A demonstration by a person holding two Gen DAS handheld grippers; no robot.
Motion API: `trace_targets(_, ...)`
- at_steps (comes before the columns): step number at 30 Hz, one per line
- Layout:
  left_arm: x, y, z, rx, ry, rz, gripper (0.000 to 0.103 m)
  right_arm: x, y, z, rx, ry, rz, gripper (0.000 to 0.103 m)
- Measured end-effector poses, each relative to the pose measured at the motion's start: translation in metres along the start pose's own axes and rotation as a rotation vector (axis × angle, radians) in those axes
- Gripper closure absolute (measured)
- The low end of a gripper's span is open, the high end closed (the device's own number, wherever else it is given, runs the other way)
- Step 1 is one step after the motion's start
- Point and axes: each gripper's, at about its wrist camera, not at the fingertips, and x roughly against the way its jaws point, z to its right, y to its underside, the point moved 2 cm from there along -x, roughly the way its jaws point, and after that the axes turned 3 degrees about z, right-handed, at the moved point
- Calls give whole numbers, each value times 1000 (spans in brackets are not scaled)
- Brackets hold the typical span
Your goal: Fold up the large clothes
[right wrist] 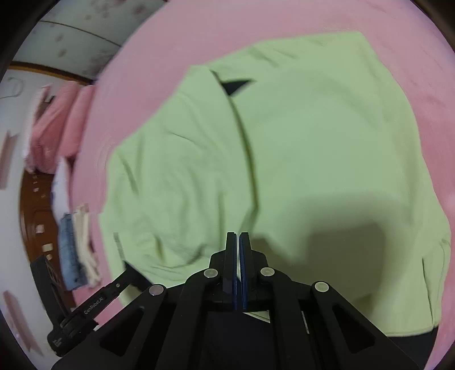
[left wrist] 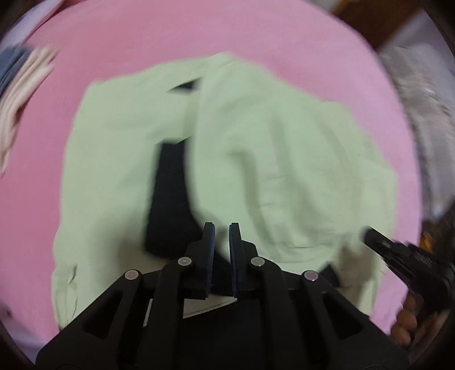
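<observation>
Two grippers over the green garment; left gripper slightly parted, right gripper nearly closed, both empty; I'd pinch the hem at 6 o'clock evenly.

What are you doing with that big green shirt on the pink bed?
A person is folding it, holding a two-finger gripper in each hand. The light green garment lies spread on the pink sheet, with both side parts already laid in over the middle and some dark lining showing between them. The left gripper is above its near edge, fingers slightly apart and empty. The right gripper is nearly closed and grips nothing. A stack of folded clothes waits beside it.
</observation>
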Motion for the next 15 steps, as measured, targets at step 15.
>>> trace_targets(15,-85,-118,3,155,163,175,96,-154,-66,-101,-29,-340,40,99)
